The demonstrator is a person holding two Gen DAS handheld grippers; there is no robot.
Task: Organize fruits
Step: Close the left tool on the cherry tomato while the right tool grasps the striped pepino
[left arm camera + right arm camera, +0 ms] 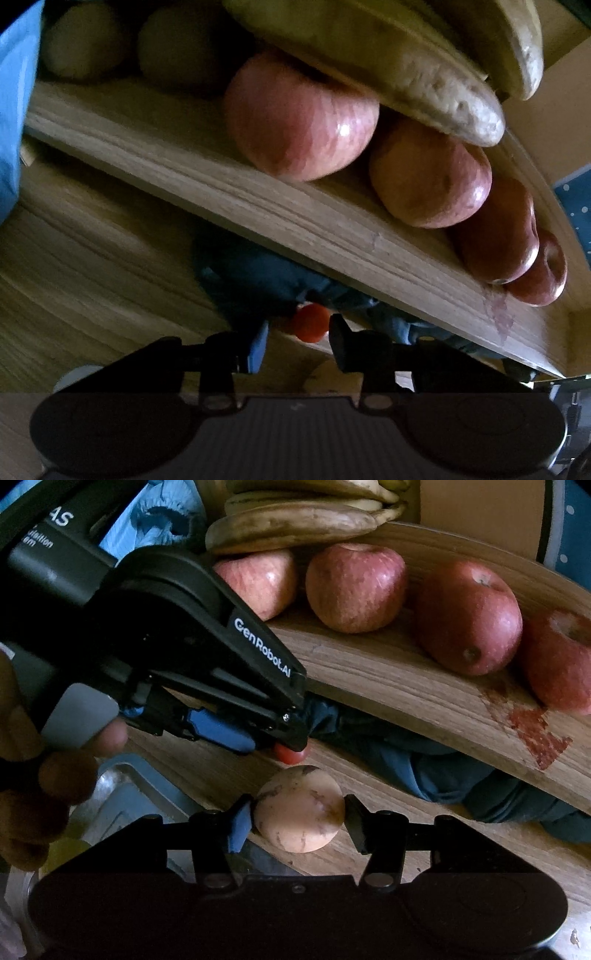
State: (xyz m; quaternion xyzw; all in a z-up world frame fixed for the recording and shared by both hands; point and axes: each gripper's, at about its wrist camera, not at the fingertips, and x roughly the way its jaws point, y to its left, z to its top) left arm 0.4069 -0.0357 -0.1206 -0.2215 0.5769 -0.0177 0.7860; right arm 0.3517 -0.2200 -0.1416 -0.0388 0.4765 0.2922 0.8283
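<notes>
Behind left gripper (pixel 291 734), half-hidden red fruit (pixel 290 755)

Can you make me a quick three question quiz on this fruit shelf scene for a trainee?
1. True or false: the right gripper has a pale round fruit between its fingers.
2. How many red apples sit in a row on the upper wooden shelf?
3. Multiple choice: the small red fruit in front of the left gripper is A) clamped between its fingers, B) lying beyond its fingertips, C) on top of the bananas.

Key: 1 true; 2 four; 3 B.
</notes>
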